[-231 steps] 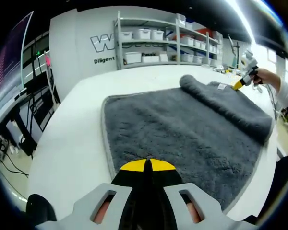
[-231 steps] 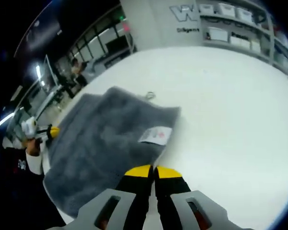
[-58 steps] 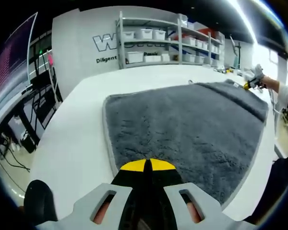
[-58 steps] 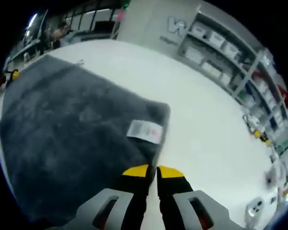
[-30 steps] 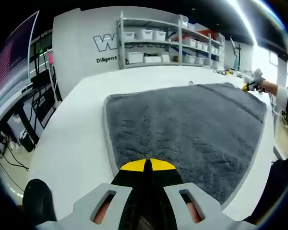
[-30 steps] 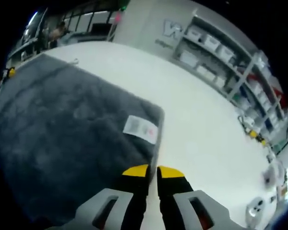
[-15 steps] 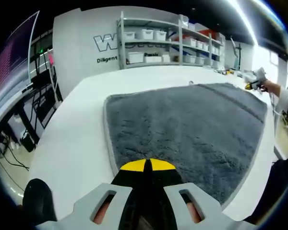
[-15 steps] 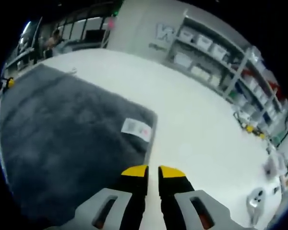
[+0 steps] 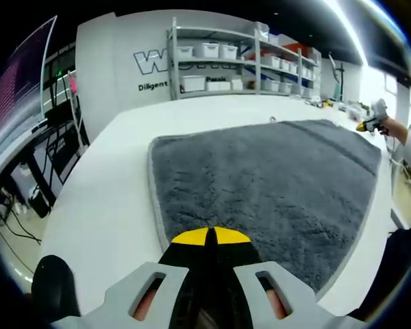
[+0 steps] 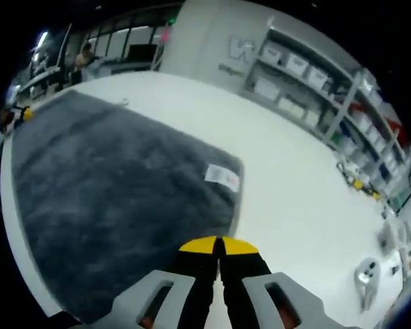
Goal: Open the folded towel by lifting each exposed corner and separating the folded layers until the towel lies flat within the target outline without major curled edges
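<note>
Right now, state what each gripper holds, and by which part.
The left gripper is shut on the gray towel's near edge. The right gripper is shut, apparently on nothing.

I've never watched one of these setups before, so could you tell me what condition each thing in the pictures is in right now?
Towel: spread open and flat on the white table, no folds left.
Care label: lying flat at a towel corner.
Left gripper: jaws shut, at the towel's near edge.
Right gripper: jaws shut, tips at the towel's edge.
</note>
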### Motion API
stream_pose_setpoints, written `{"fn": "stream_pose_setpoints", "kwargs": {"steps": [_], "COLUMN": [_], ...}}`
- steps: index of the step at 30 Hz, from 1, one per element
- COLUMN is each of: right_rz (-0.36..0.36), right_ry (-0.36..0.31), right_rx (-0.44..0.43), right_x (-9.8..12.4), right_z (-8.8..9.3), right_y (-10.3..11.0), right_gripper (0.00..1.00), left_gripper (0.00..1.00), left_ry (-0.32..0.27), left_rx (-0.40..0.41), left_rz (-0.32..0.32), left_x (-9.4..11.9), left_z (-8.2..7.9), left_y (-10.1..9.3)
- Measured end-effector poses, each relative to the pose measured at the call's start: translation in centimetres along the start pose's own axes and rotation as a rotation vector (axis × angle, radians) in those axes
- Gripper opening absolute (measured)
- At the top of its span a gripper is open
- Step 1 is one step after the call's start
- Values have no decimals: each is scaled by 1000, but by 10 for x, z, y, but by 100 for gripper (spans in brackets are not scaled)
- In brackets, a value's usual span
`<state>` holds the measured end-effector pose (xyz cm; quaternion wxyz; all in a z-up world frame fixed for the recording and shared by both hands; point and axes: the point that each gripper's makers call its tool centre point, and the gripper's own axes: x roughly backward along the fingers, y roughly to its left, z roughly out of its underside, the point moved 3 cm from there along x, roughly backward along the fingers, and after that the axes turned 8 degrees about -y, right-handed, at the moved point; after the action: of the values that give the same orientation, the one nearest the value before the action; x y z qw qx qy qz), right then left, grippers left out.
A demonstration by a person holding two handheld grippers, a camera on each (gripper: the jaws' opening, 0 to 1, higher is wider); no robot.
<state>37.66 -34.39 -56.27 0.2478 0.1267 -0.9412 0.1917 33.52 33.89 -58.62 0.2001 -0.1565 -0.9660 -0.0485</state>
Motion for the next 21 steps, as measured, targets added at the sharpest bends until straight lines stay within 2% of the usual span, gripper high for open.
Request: {"fn": "stream_pose_setpoints", "kwargs": {"steps": [2,3,5,9,11,12,13,16,21], "right_rz": [2,5,28,19,19,34,32,31,54], "right_ry": [15,38,37,17,29,-15,-7,-25,-54], "right_rx": [-26,-98,-198,-262,-241,-214,-240,-247,-209], "right_x": [2,4,8,12,12,9,11,12,12], "right_z": [5,11,17,23,30,28,30,31,33], "right_y": [3,7,7,14,19,17,18,18,14], "right_gripper": [0,0,0,0,0,0,0,0,0], "left_gripper": [0,0,0,0,0,0,0,0,0], "left_ry": [0,-1,-3,-5,-5,-5,-5,-5,-5], "left_rx": [0,0,2,6,8,7,6,3,11], "left_rz": [0,-1,0,1,1,0,-1,-6,-10], "left_x": [1,1,2,3,4,4,4,4,5], "left_z": [0,1,1,1,1,1,1,1,1], "left_y": [-1,-2,-3,-4,-4,-4,-4,-5,-6]}}
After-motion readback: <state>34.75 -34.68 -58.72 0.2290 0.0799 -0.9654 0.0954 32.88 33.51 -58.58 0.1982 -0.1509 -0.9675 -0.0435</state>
